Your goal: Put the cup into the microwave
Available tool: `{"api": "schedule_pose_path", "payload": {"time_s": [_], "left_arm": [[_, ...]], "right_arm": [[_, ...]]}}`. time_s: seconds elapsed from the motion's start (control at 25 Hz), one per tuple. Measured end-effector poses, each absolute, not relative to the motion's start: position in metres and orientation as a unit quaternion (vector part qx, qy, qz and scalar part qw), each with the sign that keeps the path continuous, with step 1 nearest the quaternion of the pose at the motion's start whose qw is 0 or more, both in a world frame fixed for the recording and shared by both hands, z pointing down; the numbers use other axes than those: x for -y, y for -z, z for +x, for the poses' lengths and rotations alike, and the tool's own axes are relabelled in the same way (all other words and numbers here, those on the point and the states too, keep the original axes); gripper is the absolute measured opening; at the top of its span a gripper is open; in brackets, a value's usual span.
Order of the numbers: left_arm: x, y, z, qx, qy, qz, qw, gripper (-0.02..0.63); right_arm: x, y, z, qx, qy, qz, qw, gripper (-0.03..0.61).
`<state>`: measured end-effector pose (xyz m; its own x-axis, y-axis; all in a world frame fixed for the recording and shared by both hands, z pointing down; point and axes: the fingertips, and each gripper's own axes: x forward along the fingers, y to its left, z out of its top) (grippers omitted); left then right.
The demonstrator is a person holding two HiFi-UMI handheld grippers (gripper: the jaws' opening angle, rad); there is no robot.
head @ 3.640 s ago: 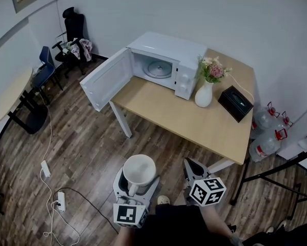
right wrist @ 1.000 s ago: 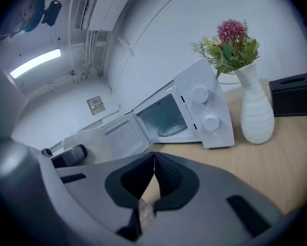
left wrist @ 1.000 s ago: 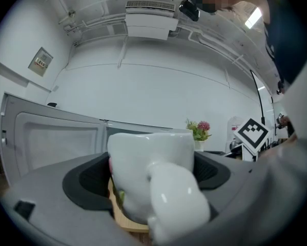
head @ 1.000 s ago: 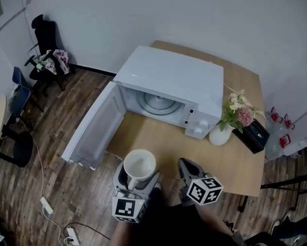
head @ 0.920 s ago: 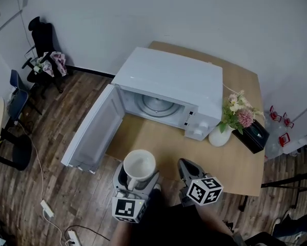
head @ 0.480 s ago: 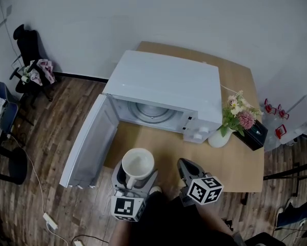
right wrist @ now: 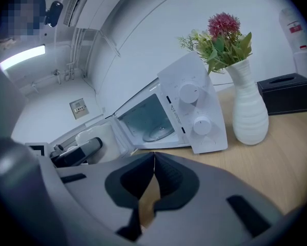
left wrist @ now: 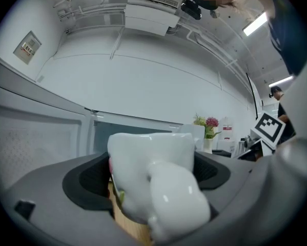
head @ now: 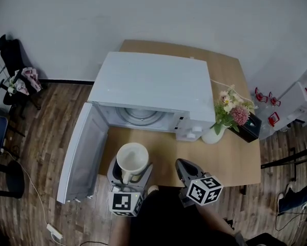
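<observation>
A white cup stands upright in my left gripper, whose jaws are shut on its sides, handle toward me; the cup fills the left gripper view. It hangs over the table's near edge, just in front of the white microwave. The microwave's door is swung wide open to the left and the glass turntable shows inside. My right gripper hovers to the right of the cup, jaws shut with nothing between them; the microwave lies ahead of it.
A white vase with flowers and a black tissue box stand on the wooden table right of the microwave. Chairs sit far left on the wood floor; water bottles lie far right.
I have walked up to the table with the cup held in the left gripper. The microwave now lies directly ahead and close. Both grippers keep the same pose.
</observation>
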<state>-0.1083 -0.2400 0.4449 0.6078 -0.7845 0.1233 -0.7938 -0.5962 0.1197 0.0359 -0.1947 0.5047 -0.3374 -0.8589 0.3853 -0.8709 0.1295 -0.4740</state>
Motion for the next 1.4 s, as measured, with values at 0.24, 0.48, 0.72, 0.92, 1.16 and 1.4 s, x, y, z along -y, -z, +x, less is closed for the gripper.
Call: {"api": "schedule_pose_path", "payload": {"time_s": [0.24, 0.48, 0.72, 0.92, 1.16, 1.4], "left_arm": [[0.263, -0.445, -0.099, 0.443, -0.024, 0.893, 0.078, 0.459], [0.288, -0.448, -0.093, 0.452, -0.024, 0.889, 0.074, 0.458], [0.313, -0.459, -0.086, 0.458, -0.033, 0.886, 0.071, 0.457], [0.335, -0.460, -0.078, 0.459, -0.032, 0.886, 0.062, 0.459], [0.354, -0.472, -0.071, 0.462, -0.035, 0.884, 0.067, 0.457], [0.377, -0.481, -0.067, 0.470, -0.038, 0.879, 0.068, 0.459]], "right_arm": [[0.211, -0.501, 0.039, 0.758, -0.309, 0.574, 0.023, -0.006], [0.238, -0.497, 0.033, 0.773, -0.293, 0.561, 0.032, -0.006], [0.259, -0.498, 0.028, 0.782, -0.287, 0.551, 0.039, -0.006], [0.271, -0.505, 0.025, 0.784, -0.286, 0.549, 0.045, -0.006], [0.282, -0.514, 0.021, 0.787, -0.284, 0.544, 0.056, -0.006], [0.288, -0.520, 0.019, 0.790, -0.287, 0.538, 0.065, -0.006]]}}
